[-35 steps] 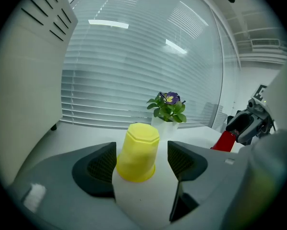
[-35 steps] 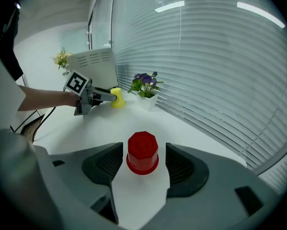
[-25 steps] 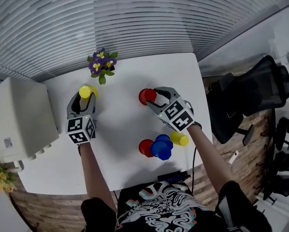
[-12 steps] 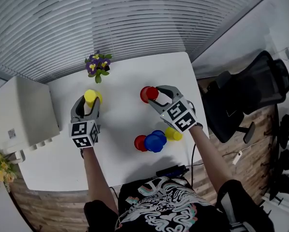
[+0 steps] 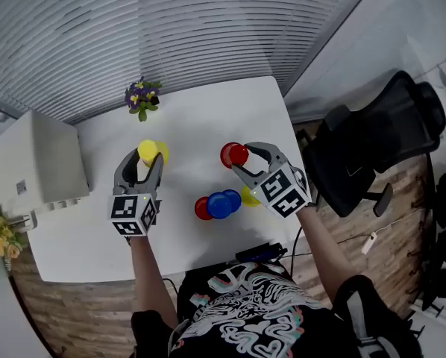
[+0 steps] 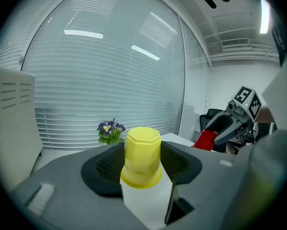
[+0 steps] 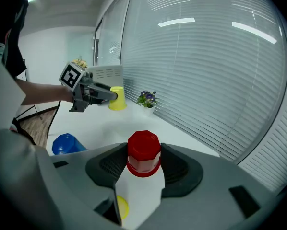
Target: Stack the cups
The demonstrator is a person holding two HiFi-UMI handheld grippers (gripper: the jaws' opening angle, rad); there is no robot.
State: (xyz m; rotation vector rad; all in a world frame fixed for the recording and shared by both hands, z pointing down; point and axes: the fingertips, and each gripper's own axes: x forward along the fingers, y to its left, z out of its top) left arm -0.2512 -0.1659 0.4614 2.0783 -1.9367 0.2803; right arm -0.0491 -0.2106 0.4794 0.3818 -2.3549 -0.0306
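The left claw (image 5: 143,166) is clamped on an upturned yellow cup (image 6: 142,155) and the right claw (image 5: 247,160) on a red cup (image 7: 143,152), each between its jaws and, it seems, clear of the table (image 5: 193,118). Both grips sit on tapered walls, so a jolt could squirt a cup out forward. A low swing could knock the blue cup (image 5: 221,203) just behind the right claw.

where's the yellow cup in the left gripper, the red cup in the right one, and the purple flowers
yellow cup (image 6: 142,157), left gripper view, on its side wall
red cup (image 7: 144,153), right gripper view, on its side wall
purple flowers (image 5: 139,95), head view, on the blossoms
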